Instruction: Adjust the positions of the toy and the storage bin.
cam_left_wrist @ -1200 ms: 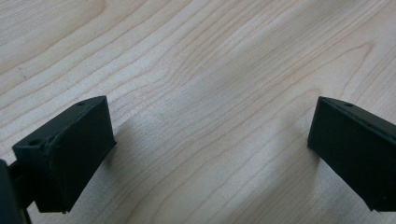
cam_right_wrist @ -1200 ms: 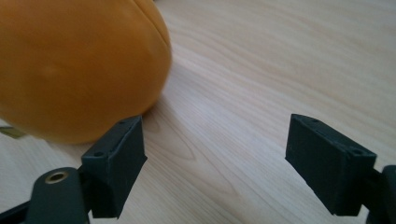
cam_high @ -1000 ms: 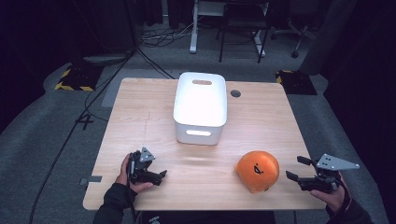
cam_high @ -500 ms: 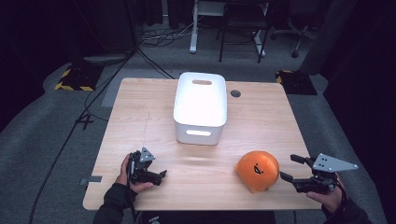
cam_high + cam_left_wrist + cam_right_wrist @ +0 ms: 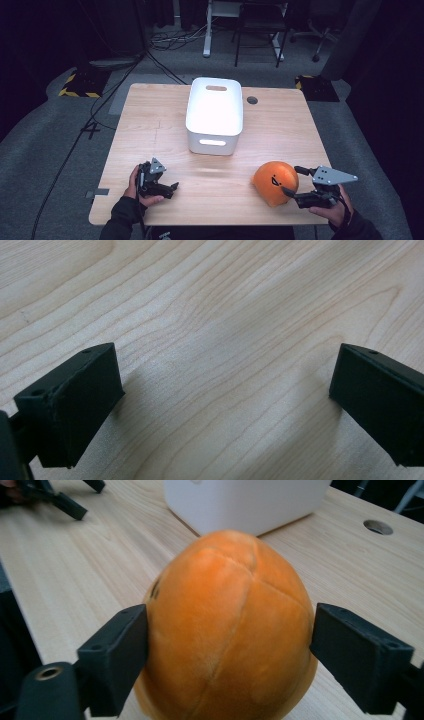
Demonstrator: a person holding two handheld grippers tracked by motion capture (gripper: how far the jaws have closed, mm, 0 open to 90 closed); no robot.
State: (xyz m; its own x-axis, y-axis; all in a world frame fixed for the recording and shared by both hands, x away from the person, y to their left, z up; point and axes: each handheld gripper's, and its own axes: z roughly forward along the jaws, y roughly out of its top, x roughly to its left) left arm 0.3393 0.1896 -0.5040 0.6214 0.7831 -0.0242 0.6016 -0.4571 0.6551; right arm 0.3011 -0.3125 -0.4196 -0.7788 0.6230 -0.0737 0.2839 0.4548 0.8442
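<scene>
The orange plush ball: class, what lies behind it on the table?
Behind the orange plush ball stands a white bin on the wooden table. The bin's lower middle is covered by the ball; its inside cannot be seen.

Bright overhead light on table [image 5: 150, 125], dark surroundings — soft shadows, close-ups slightly blurred

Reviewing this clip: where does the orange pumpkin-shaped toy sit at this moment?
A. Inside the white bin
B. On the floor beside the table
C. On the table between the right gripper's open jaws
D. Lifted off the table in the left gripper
C. The orange pumpkin-shaped toy rests on the table, flanked by the open jaws of the right gripper, in front of the white bin.
</scene>
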